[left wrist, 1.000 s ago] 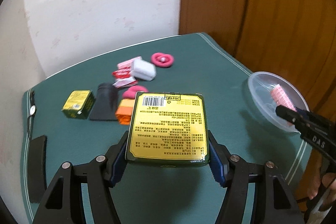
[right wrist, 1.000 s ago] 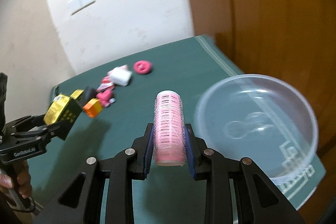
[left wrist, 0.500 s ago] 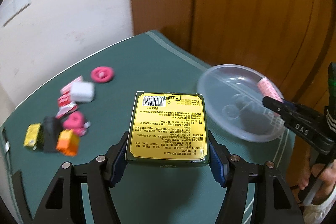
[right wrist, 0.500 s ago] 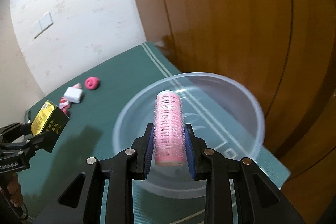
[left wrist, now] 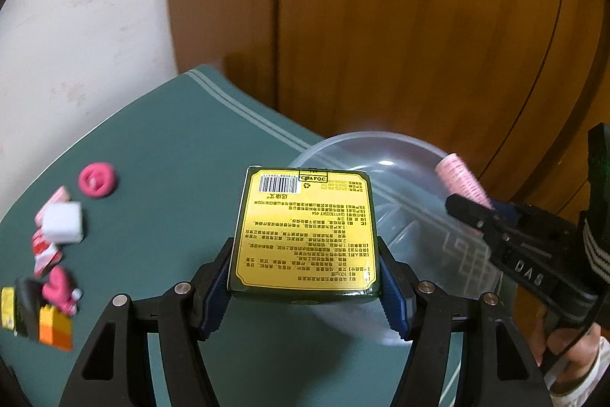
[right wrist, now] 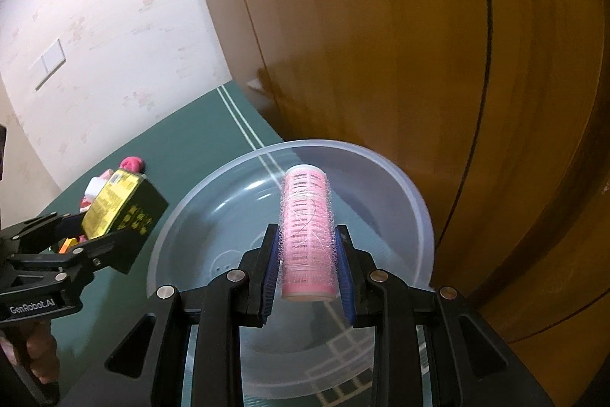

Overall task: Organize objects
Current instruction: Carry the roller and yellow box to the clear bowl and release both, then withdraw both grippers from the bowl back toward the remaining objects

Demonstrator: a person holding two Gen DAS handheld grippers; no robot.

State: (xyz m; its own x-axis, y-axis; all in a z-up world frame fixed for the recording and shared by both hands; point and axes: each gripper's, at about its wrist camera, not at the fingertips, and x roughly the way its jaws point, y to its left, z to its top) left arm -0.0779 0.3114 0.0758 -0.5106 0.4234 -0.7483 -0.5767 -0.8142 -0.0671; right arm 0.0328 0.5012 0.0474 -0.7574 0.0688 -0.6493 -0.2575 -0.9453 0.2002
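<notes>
**Two loads over the bowl**

My right gripper (right wrist: pixel 308 266) is clamped on the pink hair roller (right wrist: pixel 308 235), which hangs above the clear bowl (right wrist: pixel 413 201). My left gripper (left wrist: pixel 305 283) is clamped on the yellow-green box (left wrist: pixel 307 229) at the bowl's near rim. I judge the roller should go first: I lower it close to the bottom, spread the fingers gently so it cannot roll out, and keep the box clear.

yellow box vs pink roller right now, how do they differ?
Shape: the yellow box is flat and rectangular; the pink roller is a mesh-covered cylinder.
Surface: the box carries print and a barcode; the roller has none.
Holder: the left gripper grips the box, the right gripper the roller.
Shared: both are clamped by the fingers near the clear bowl.
</notes>
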